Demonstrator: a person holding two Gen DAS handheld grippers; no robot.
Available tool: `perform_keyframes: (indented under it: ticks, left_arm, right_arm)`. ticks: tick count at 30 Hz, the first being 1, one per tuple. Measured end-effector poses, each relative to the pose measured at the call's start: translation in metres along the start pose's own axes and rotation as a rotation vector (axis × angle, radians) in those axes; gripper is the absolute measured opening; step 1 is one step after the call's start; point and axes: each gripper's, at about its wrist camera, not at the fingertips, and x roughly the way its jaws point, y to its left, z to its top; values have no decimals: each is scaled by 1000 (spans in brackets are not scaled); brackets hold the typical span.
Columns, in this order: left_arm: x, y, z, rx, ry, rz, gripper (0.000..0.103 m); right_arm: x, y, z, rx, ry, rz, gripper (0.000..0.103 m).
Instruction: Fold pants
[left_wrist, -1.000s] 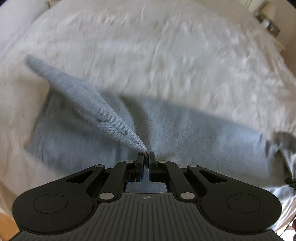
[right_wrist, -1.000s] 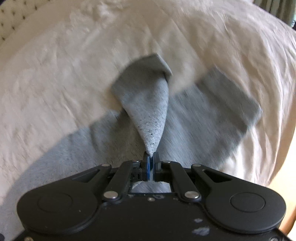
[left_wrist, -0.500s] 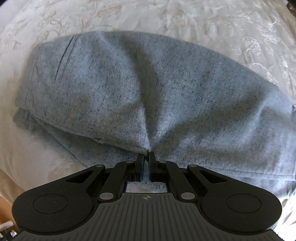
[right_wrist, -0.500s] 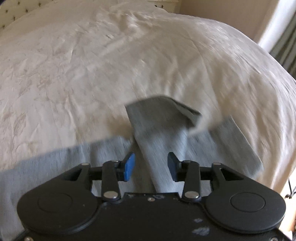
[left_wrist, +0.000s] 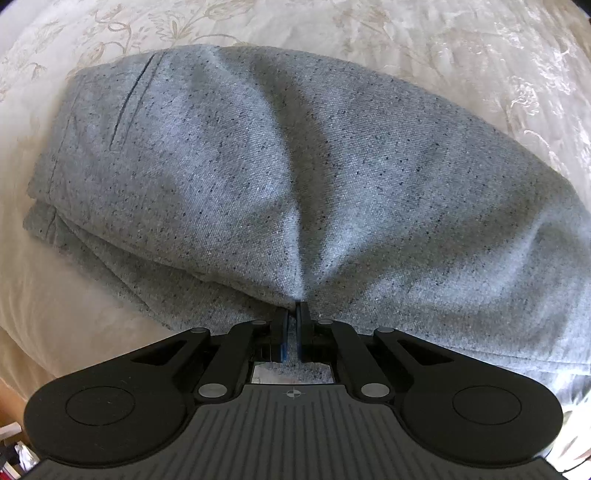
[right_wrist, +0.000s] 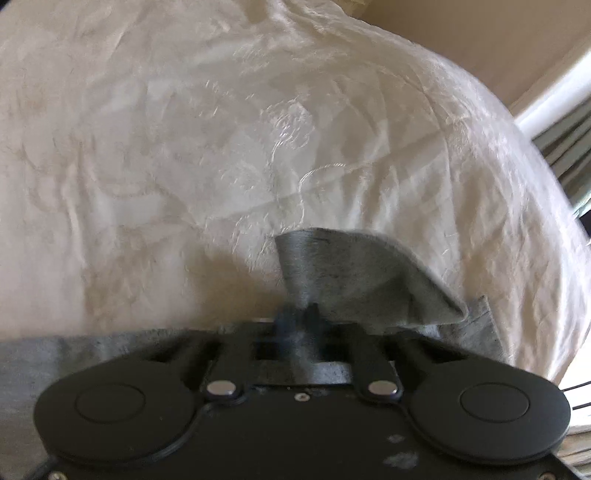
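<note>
Grey speckled pants (left_wrist: 295, 166) lie folded on the cream bedspread (left_wrist: 443, 44), with a slit pocket at the upper left. My left gripper (left_wrist: 293, 314) is shut on the near edge of the pants, and the cloth puckers toward its tips. In the right wrist view the frame is blurred. My right gripper (right_wrist: 298, 314) is closed on a pant leg end (right_wrist: 351, 273), which stands up from between its fingers and curls to the right.
The bedspread (right_wrist: 221, 147) fills most of both views. A wall and a white window frame with curtains (right_wrist: 565, 147) are at the far right. The bed's edge and floor clutter (left_wrist: 14, 450) show at the lower left.
The left gripper laid its fold down over the pants and stays shut. The right gripper opened half a second ago and has now closed again on the leg end.
</note>
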Motion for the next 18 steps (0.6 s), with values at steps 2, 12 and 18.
perform_keyframes:
  ticks: [2,12,18]
  left_arm:
    - [-2,-2,0,8,-2,-1,4]
    - [-15,-2,-5,37,-21,-2,4]
    - [-32,1,-7,50,-61,4,3]
  right_arm:
    - [-20,-31,5,98,-48,81,5]
    - [-21,-217,-97,628,81,207,6]
    - [4,-234,-125,700,163,262,6]
